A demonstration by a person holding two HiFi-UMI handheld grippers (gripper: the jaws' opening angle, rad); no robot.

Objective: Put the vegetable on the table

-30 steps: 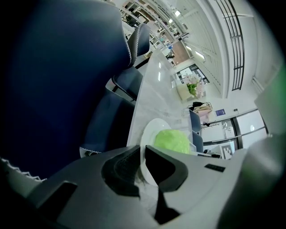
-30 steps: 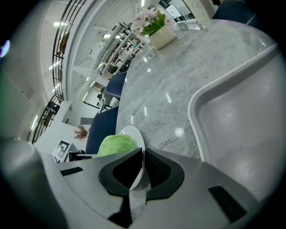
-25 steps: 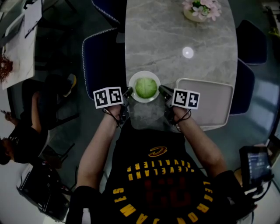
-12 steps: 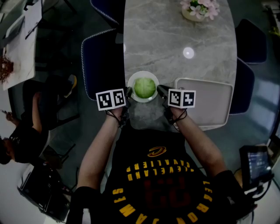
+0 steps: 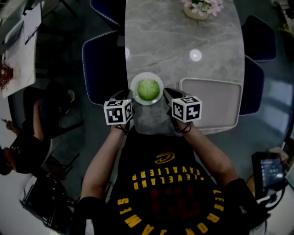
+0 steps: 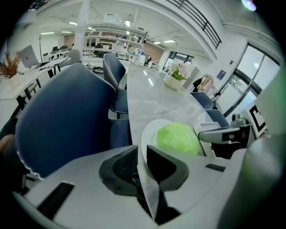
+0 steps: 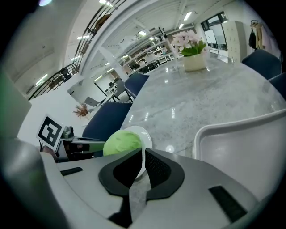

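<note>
A green cabbage lies on a white plate at the near end of the grey marble table. My left gripper is shut on the plate's left rim. My right gripper is shut on its right rim. In the left gripper view the plate's edge runs between the dark pads of the left gripper, with the cabbage just beyond. In the right gripper view the rim is pinched in the right gripper, beside the cabbage. I cannot tell whether the plate rests on the table or is just above it.
An empty grey tray lies right of the plate at the table's near right. A pot of pink flowers stands at the far end. Dark blue chairs flank the table on both sides. A person sits at far left.
The plate with the cabbage has shifted slightly farther along the table and to the left. Both marker cubes have turned and drawn closer together, the grips unchanged.
</note>
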